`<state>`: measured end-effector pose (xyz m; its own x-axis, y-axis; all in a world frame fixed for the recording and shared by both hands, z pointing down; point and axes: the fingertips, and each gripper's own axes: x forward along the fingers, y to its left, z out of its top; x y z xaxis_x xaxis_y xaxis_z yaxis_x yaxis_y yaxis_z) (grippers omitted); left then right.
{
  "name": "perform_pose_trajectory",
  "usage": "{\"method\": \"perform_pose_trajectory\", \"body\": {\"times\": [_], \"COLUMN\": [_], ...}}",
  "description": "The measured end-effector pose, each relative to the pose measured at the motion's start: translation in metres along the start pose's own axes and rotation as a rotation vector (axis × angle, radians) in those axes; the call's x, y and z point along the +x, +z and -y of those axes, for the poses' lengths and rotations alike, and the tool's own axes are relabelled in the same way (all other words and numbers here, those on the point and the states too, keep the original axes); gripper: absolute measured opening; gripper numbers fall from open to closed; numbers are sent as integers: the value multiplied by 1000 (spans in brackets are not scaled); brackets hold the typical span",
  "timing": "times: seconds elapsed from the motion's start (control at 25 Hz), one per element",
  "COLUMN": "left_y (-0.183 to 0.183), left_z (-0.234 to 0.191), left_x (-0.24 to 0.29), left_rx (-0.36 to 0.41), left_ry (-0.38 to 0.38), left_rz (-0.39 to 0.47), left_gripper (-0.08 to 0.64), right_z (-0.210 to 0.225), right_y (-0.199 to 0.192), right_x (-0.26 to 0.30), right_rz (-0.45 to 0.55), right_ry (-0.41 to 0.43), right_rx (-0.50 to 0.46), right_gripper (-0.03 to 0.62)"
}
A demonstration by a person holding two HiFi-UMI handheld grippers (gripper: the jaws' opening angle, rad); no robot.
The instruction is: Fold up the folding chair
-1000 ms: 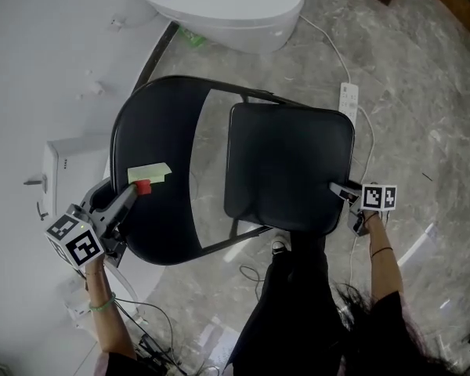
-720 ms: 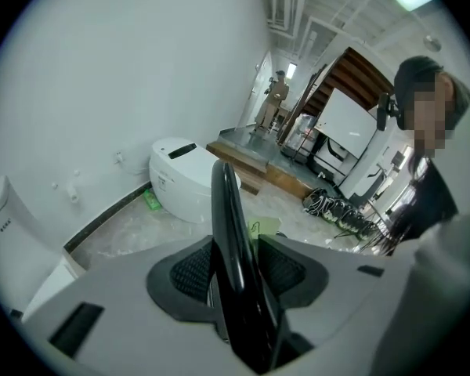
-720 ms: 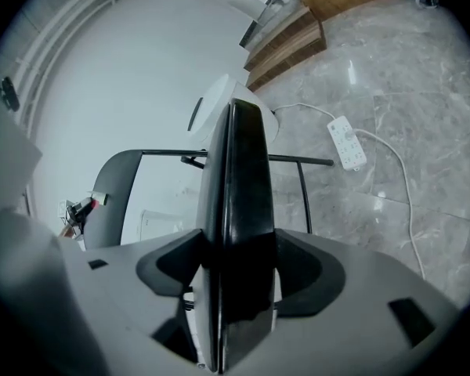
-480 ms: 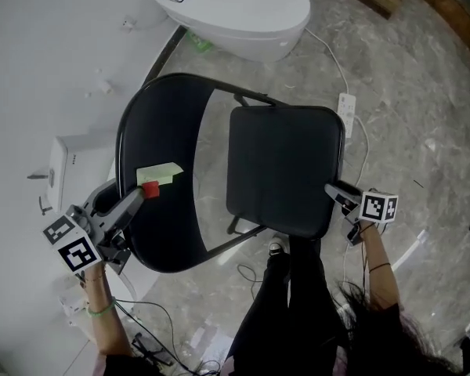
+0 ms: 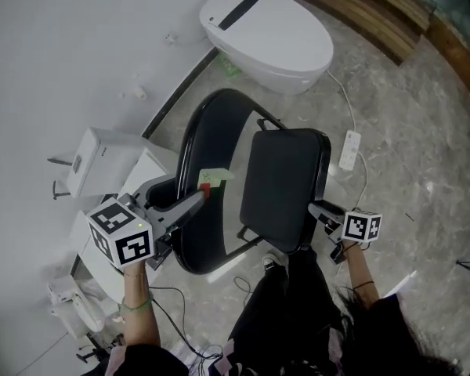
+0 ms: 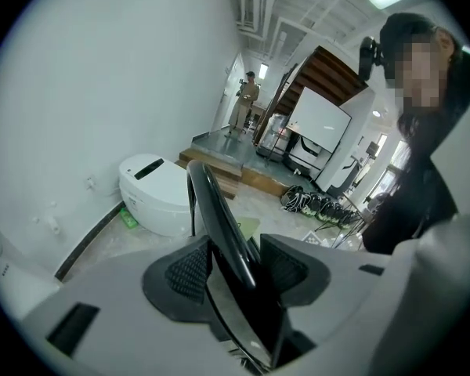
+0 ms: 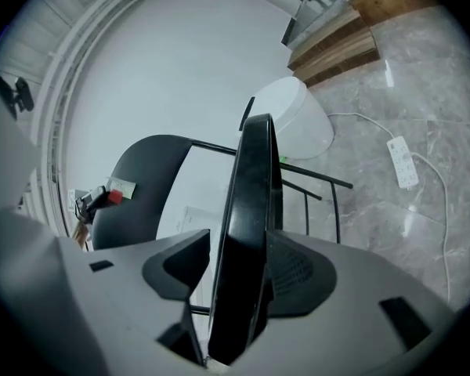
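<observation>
Folding chair (image 5: 286,186), standing on the grey marble floor (image 5: 423,131) close to the white wall (image 5: 63,37), partly folded, with the seat tipped up but not yet flat against the back. Held from both sides, seemingly to bring the two halves together. Left gripper (image 5: 200,194) clamped on the rim of the backrest (image 5: 215,139), both pads tight against the black edge, probably to steady the frame. Right gripper (image 5: 313,208) set at the front edge of the seat (image 7: 247,210), jaws only just closing in on it, one pad against the edge and the other a sliver short: cradling rather than pinching, likely to swing the seat upward.

Around it: a white toilet (image 5: 270,34) just beyond the backrest, a white box (image 5: 102,159) against the wall to the left, a power strip (image 5: 349,149) with its cable on the floor to the right, loose cables (image 5: 180,304) by the feet. Person's legs (image 5: 286,304) right under the seat edge, so little room for the chair to swing back; cords near the chair's feet worth watching for a snag.
</observation>
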<state>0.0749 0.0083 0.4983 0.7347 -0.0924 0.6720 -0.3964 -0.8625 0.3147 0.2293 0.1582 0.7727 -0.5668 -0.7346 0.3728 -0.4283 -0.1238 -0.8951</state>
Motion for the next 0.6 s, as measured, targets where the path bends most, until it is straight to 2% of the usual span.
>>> {"method": "perform_pose_trajectory", "body": {"times": [0.2, 0.32, 0.48, 0.6], "left_y": [17, 20, 14, 15], "left_z": [32, 39, 37, 21], "left_x": [-7, -13, -20, -37], "left_rx": [13, 27, 60, 48], "left_ry": [1, 11, 89, 84], "left_rz": [-13, -29, -84, -93], "left_gripper": [176, 176, 176, 176], "right_z": [-63, -93, -110, -128], "right_y": [-1, -5, -13, -17], "right_x": [15, 32, 40, 53], "right_rz": [-19, -42, -64, -56], "right_ry": [43, 38, 24, 18], "right_rx": [27, 19, 40, 69], "right_gripper": [232, 232, 232, 228]}}
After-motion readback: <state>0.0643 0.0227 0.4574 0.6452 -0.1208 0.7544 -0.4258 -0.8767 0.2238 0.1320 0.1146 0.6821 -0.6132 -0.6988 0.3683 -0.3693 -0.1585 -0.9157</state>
